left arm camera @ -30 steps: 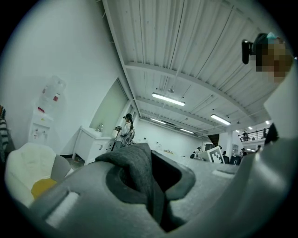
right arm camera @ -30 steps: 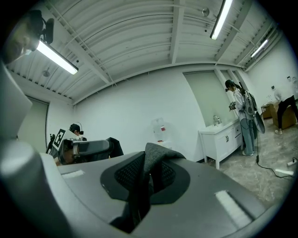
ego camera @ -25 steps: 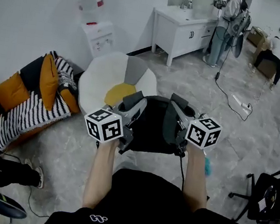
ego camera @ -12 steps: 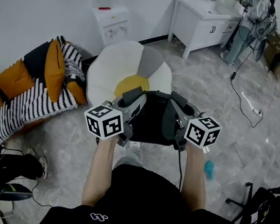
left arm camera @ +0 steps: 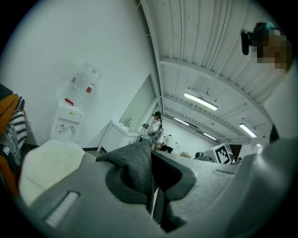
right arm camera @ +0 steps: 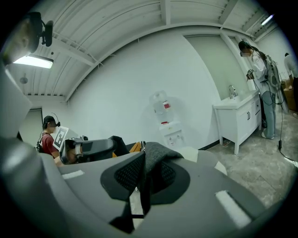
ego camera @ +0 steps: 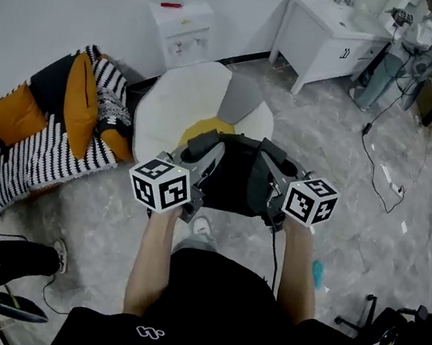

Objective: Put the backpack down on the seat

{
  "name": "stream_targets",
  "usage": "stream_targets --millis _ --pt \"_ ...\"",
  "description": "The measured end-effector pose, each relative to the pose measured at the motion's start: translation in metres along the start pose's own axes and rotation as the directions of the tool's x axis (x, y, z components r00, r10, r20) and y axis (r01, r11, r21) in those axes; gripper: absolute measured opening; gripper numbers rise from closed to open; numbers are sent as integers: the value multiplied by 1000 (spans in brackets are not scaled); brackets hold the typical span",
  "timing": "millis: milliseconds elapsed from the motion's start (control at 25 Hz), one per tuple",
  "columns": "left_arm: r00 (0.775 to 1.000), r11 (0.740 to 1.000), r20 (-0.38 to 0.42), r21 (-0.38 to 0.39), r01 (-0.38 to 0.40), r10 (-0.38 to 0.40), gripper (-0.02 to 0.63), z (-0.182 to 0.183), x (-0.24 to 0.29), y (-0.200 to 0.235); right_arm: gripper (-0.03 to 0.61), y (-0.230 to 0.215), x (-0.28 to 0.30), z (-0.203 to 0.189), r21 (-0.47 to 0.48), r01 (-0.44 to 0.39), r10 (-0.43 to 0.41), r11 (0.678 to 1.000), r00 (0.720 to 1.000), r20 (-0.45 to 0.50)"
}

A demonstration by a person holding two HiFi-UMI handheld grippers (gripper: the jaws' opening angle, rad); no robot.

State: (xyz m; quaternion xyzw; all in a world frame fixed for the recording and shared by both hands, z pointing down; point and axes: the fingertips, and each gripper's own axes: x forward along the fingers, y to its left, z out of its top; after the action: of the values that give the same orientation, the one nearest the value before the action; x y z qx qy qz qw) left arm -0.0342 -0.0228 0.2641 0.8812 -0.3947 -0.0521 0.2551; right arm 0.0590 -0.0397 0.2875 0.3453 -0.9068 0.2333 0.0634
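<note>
**Backpack held over the flower seat.** You hold the black backpack (ego camera: pixel 231 180) in the air at the near edge of the white, petal-shaped seat (ego camera: pixel 181 94), just short of its yellow centre. Your left gripper (ego camera: pixel 202 156) is clamped on a grey strap (left arm camera: pixel 135 165) of the bag. Your right gripper (ego camera: pixel 270 164) is clamped on a second strap fold (right arm camera: pixel 151 160). The bag's top runs side to side between the two grippers. Which face is turned to the seat cannot be told. Left of the seat lies a heap of striped and orange cushions (ego camera: pixel 45 130), touching its rim. Behind the seat a water dispenser (ego camera: pixel 182 22) stands against the wall. Right of the seat, well apart, a person (ego camera: pixel 417 41) stands beside a white sink cabinet (ego camera: pixel 328 40), and a cable (ego camera: pixel 379 156) trails across the floor. Your shoe (ego camera: pixel 201 226) shows just in front of the seat.
</note>
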Motion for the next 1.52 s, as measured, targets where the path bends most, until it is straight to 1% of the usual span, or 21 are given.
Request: stream_targets --millis 200,320,480,560,640,720,880,960,1040,1120,1280,1520 --pt "1000 1000 -4 -7 0 0 29 16 6 45 37 -10 46 12 -4 -10 10 1000 999 -32" --pt "999 999 10 -13 -35 35 29 22 11 70 37 -14 71 16 -36 -12 9 999 996 -85" --pt "999 999 41 -41 -34 35 29 31 16 93 38 -19 94 24 -66 -6 -2 998 992 -124" --pt "997 998 48 -21 -63 64 29 34 15 105 38 -17 104 24 -86 -7 -6 996 990 -141" --pt "993 994 38 25 -109 108 29 32 13 114 38 -15 111 23 -91 -12 -2 996 988 -153" --pt "992 991 26 56 -124 122 29 31 13 117 38 -15 115 22 -83 -6 -8 996 987 -159" --pt "993 992 29 46 -117 115 29 31 13 119 38 -16 120 20 -86 9 -24 996 984 -178" --pt "990 989 26 54 -139 138 29 28 13 124 38 -14 125 20 -107 6 -27 994 980 -197" --pt "985 981 12 85 -173 172 28 24 9 130 37 -9 128 19 -112 -5 -18 994 977 -211" --pt "983 978 10 98 -186 185 28 24 5 133 38 -5 129 19 -114 -15 -10 993 976 -216" --pt "984 979 27 96 -180 178 29 28 5 134 38 -5 133 20 -124 -23 -5 992 977 -215" --pt "986 981 -7 93 -168 169 29 23 17 134 37 -18 131 18 -102 -8 -13 995 979 -203"
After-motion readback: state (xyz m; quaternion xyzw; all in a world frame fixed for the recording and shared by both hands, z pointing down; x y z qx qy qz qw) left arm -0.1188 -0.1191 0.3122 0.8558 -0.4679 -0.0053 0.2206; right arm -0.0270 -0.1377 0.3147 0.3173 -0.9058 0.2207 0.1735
